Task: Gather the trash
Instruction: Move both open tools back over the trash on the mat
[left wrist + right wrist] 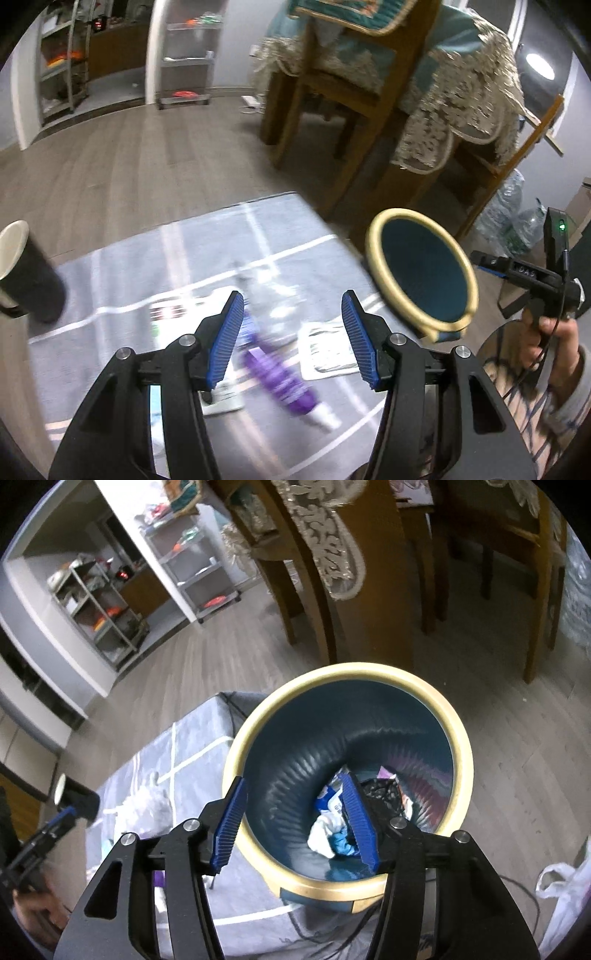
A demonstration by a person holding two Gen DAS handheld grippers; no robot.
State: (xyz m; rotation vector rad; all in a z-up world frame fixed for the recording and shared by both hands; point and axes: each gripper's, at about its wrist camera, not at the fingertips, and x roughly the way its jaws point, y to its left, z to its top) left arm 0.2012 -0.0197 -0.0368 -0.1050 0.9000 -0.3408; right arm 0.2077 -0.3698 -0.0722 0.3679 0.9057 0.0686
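My left gripper [292, 299] hangs open over a grey mat [147, 258] with nothing between its pads. Under it lie a purple tube [280, 376] with a white cap, a printed paper [328, 347] and a white packet [177, 310], all blurred. A black paper cup [33, 273] sits at the far left, outside the fingers. My right gripper [294, 781] is open and empty above a dark teal bin [354, 670] with a cream rim. In the bin lie a blue-white wrapper [328, 801], a white tissue [325, 830] and a black patterned wrapper [380, 790]. The bin [421, 269] stands right of the mat.
Wooden chairs [332, 110] and a table under a lace cloth [461, 92] stand just behind the bin. A crumpled white bag [147, 805] lies on the mat [192, 746]. Another white bag [565, 893] lies right of the bin. Clear bottles [509, 214] are heaped at the right, shelves [184, 62] at the back.
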